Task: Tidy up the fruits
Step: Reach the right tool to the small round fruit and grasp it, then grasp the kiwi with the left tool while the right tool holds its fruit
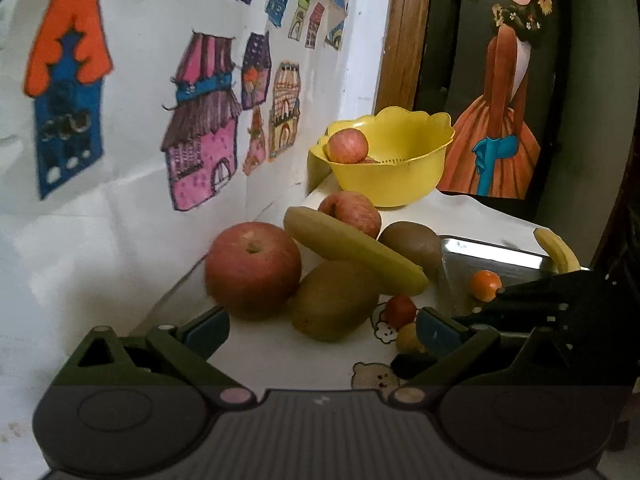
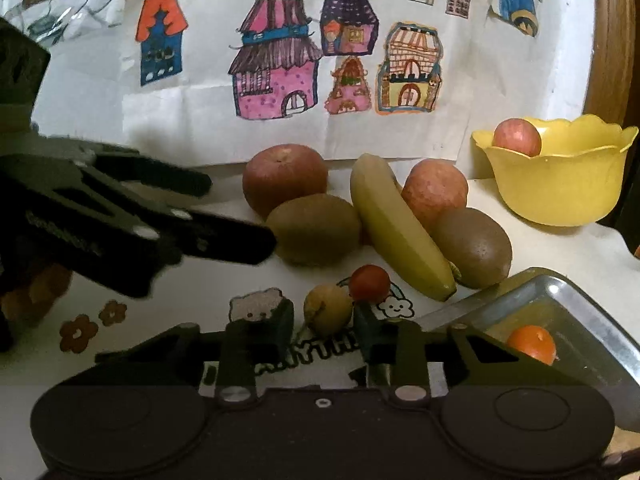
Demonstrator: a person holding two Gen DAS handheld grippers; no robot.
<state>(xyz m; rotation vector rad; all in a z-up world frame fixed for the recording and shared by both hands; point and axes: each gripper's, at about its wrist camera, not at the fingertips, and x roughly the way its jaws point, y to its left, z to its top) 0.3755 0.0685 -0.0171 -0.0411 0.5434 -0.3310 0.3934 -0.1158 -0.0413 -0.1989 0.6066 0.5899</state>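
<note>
Right tongs (image 2: 324, 326) apart around small yellow fruit (image 2: 327, 309); close gently, centred, clear of red tomato (image 2: 369, 283). Left tongs (image 1: 320, 330) apart, empty.

Metal tray (image 2: 592, 312) cut off lower right

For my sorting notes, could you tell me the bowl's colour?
Yellow; the bowl shows best in the right wrist view.

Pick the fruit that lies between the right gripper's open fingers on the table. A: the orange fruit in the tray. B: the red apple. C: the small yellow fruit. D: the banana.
C: in the right wrist view the small yellow fruit sits in the gap of the right gripper, whose fingers stand apart on either side of it.
</note>
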